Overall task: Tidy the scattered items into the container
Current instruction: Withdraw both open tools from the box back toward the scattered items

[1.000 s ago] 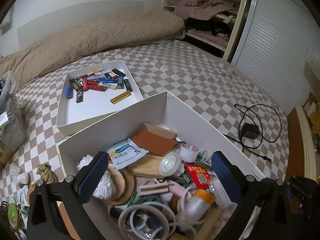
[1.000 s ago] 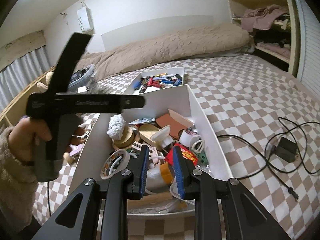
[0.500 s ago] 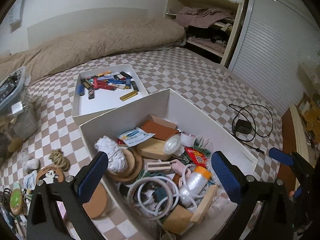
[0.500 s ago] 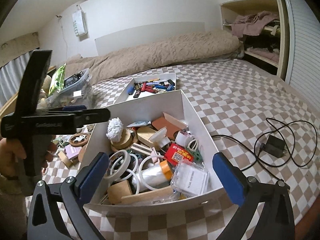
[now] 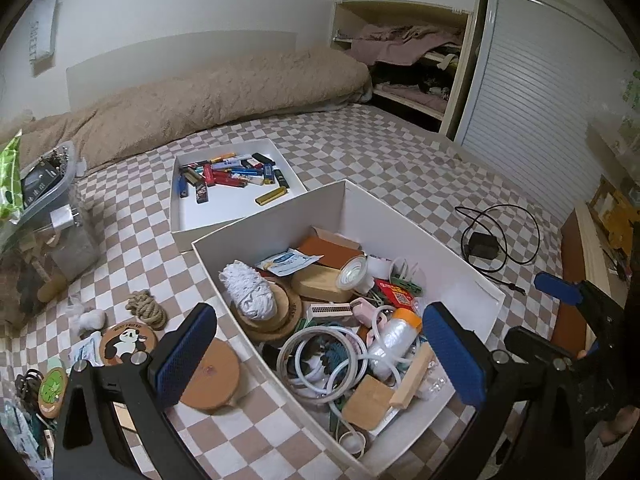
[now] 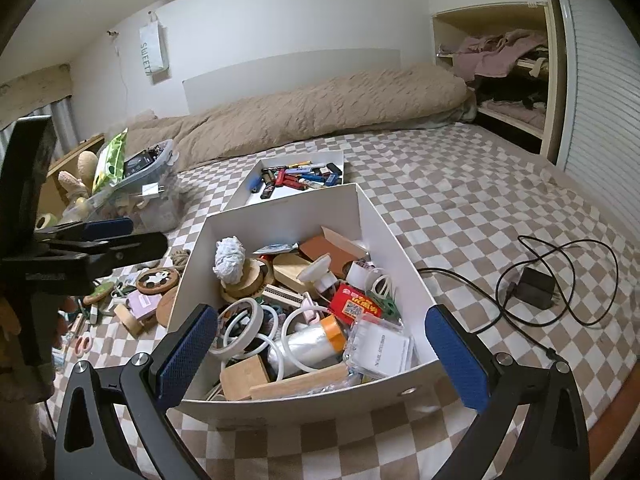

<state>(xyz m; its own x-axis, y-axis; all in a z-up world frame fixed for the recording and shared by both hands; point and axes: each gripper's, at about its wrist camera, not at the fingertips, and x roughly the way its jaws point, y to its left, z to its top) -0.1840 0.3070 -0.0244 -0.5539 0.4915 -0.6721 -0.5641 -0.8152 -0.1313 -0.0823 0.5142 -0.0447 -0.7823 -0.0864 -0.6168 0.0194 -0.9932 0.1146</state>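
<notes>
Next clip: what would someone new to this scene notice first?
The big white box in the middle of the checked bedspread, heaped with rings, tape and wooden bits. Behind it sits a shallow tray of lighters; more clutter lies left of the box. Both grippers, left and right, hang open and empty.

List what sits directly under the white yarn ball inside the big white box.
The white yarn ball rests on stacked round wooden coasters in the big white box. Whatever lies beneath the coasters is covered.
</notes>
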